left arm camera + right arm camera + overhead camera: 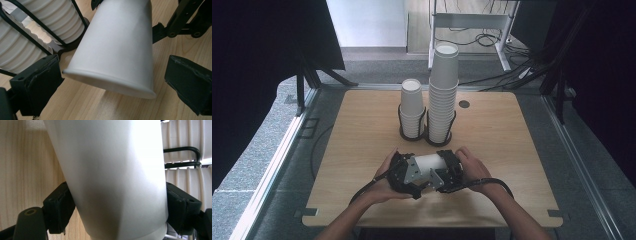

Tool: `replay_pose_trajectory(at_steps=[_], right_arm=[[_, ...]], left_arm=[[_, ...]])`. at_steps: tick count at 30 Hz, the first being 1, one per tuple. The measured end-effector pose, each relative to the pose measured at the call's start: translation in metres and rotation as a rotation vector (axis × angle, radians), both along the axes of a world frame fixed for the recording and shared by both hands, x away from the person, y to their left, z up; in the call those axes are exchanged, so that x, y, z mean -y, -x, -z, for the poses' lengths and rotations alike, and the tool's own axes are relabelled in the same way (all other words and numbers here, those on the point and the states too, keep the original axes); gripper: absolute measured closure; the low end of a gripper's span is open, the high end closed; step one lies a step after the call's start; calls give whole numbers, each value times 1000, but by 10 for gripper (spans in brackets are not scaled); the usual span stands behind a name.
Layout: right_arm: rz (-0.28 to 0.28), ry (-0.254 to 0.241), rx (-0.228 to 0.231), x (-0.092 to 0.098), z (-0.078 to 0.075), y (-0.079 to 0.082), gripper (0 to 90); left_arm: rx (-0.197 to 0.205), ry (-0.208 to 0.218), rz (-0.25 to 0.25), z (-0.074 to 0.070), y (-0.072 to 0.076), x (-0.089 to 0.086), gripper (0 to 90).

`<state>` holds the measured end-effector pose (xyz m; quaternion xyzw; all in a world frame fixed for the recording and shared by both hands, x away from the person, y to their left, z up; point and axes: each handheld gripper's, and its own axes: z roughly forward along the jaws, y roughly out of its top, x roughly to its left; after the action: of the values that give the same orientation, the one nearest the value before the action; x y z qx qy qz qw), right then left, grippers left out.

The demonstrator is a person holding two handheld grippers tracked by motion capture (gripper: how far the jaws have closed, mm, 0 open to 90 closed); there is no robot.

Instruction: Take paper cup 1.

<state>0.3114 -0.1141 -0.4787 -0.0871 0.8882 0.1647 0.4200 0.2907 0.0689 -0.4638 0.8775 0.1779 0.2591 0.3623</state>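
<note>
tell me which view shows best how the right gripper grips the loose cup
The right gripper view: both black fingers press the sides of the cup. The left gripper view shows its wide rim, fingers apart. The high view shows it lying between the hands.

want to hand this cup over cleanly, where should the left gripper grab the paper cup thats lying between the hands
Probably around the wide rim end of the paper cup, which points at the left gripper. Its jaws stand open on either side of that end, while the right gripper already clamps the narrower base end. Come in along the cup's axis and close gently across the wall behind the rolled rim, which looks stiffest.
</note>
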Motion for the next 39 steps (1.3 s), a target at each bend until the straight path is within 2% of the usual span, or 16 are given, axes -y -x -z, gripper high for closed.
replay_pose_trajectory(at_steps=[2, 6, 10, 13, 17, 21, 24, 26, 30, 32, 33, 38, 39], right_arm=[[15, -27, -6, 0, 0, -1, 195], [28, -38, 3, 0, -2, -2, 195], [39, -46, 3, -1, -3, -2, 195], [53, -100, -30, -1, -3, -2, 196], [66, -118, -38, 0, 0, -1, 196], [88, -172, -60, 2, 1, -1, 196], [105, -193, -65, 3, 1, -1, 196], [118, -239, -82, 5, -1, -2, 196], [144, -291, -112, 7, -1, -3, 196], [153, -323, -125, 8, -1, -4, 197], [161, -362, -152, 10, -2, -5, 196], [181, -437, -196, 14, -2, -7, 196], [191, -465, -211, 15, -3, -7, 196]], left_arm=[[2, 11, -4, -2, 1, -2, 12], [5, 55, -21, -6, 4, -7, 13], [8, 77, -29, -9, 8, -11, 14], [9, 104, -42, -11, 10, -16, 15], [-8, 164, -72, -14, 9, -24, 18], [-23, 226, -111, -17, 8, -32, 28], [-31, 272, -133, -19, 7, -37, 32], [-38, 294, -149, -20, 6, -40, 35], [-77, 361, -154, -23, 5, -46, 39], [-73, 365, -167, -23, 5, -47, 43], [-75, 371, -170, -23, 5, -48, 49], [-79, 380, -195, -21, 5, -50, 100], [-82, 379, -197, -21, 5, -50, 103]])
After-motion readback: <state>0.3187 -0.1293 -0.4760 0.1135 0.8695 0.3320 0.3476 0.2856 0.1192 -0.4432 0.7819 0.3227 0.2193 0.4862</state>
